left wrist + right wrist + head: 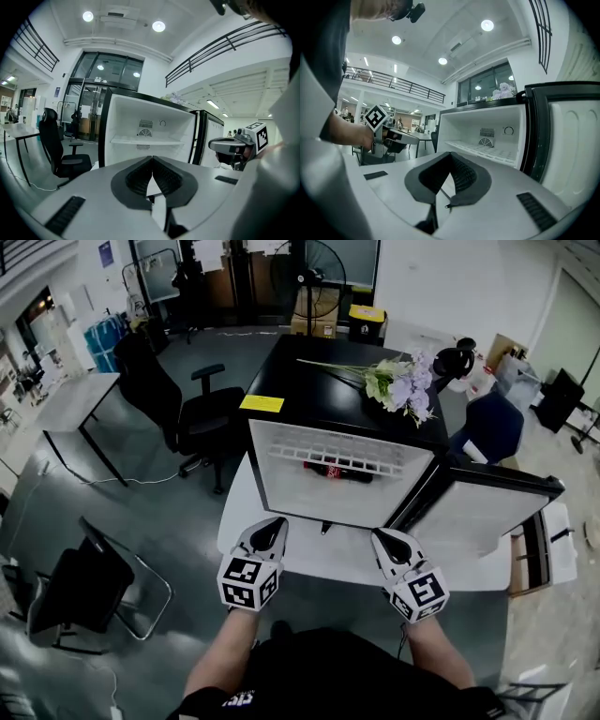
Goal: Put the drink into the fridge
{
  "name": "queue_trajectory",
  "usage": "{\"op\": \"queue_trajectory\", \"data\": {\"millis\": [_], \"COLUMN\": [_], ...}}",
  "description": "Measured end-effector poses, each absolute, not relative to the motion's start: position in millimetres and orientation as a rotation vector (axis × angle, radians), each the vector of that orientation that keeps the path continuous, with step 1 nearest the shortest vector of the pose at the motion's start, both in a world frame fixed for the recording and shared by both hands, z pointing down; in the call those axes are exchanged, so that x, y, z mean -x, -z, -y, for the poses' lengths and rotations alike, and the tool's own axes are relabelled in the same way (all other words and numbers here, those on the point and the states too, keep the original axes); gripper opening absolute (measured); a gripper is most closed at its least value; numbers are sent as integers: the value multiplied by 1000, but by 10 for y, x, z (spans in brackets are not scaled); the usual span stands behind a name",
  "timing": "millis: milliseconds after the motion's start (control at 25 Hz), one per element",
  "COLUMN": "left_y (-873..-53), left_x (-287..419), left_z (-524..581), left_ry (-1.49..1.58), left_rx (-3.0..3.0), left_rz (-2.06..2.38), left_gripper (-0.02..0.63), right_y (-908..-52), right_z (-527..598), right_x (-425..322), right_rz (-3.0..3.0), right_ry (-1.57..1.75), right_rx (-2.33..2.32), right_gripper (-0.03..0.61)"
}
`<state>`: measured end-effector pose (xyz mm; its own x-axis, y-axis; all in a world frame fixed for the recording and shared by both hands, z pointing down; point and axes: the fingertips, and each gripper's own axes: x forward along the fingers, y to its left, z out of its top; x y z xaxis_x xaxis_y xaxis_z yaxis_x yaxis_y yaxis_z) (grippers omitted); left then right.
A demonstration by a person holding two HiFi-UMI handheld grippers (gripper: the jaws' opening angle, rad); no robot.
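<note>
The black mini fridge [319, 390] stands on a white table with its door [483, 512] swung open to the right. A dark drink bottle with a red label [337, 471] lies on its side under the wire shelf inside. My left gripper [274, 523] and right gripper [379, 538] hover side by side in front of the opening, both shut and empty. In the left gripper view the jaws [151, 161] meet with nothing between them, facing the white interior [150, 126]. The right gripper view shows its jaws [449, 157] closed before the fridge [483, 126]. Neither gripper view shows the bottle.
A bunch of pale flowers [403, 382] and a yellow note [262, 403] lie on the fridge top. The white table [319, 559] holds the fridge. A black office chair [187, 409] stands to the left, another chair [84, 587] at near left, and a blue chair [492, 425] at right.
</note>
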<state>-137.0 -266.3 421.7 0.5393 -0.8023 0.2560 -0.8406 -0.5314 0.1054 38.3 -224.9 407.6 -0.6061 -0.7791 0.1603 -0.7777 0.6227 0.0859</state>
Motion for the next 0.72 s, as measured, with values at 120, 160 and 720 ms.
{"op": "queue_trajectory", "data": {"millis": [120, 160, 720], "left_y": [-4152, -4137, -3961], "left_x": [1323, 1298, 1161], "left_z": [2605, 2591, 2509], "left_ry": [-268, -268, -297], "left_rx": [-2565, -2567, -2630], "left_rz": [1412, 1414, 1398], "left_gripper": [18, 18, 18], "right_y": [-3988, -3965, -3889], "right_z": [2193, 2181, 2002], "right_x": [-450, -490, -711], "right_rz": [2714, 2728, 2669], "right_ry": [-4, -13, 49], "right_rx": [-1283, -1293, -1402], "right_gripper": [14, 14, 12]}}
